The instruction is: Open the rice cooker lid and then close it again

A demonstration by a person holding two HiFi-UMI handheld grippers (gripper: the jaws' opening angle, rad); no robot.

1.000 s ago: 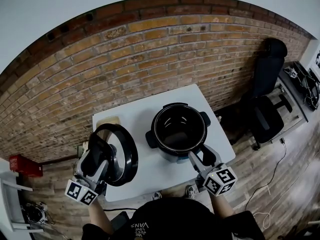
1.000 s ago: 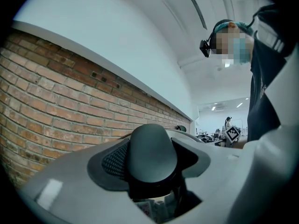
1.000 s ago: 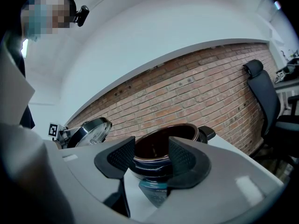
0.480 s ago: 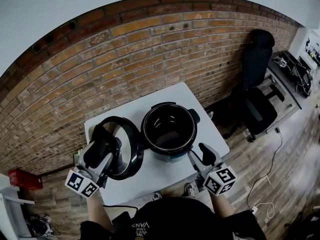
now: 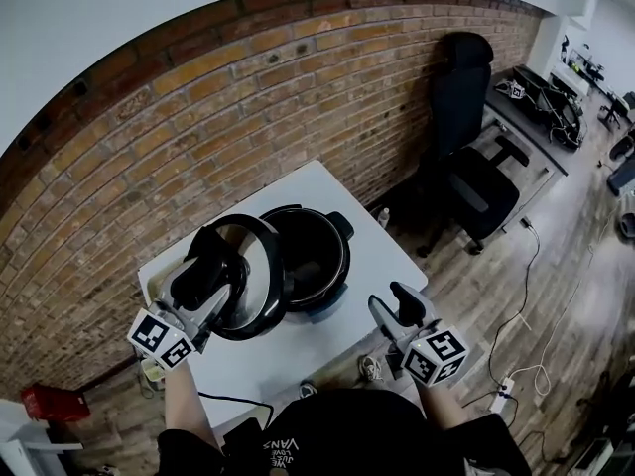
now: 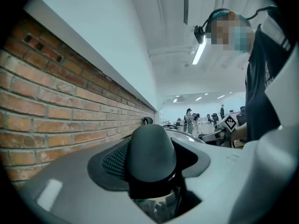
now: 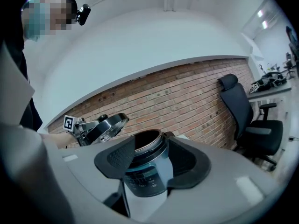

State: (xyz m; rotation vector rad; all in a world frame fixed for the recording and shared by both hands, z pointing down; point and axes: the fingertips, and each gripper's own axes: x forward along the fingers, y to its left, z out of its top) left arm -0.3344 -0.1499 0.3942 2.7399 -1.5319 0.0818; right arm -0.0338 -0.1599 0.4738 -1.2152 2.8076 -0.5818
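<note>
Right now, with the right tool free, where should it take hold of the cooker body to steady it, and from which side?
Probably the black side handle on the cooker: it juts from the round rim, while the body looks too wide for the jaws. Come from the right, since the tilted lid in the left tool covers the left side.

A black office chair [image 5: 474, 181] stands by the brick wall [image 5: 198, 137], beside a white table [image 5: 385, 256].
</note>
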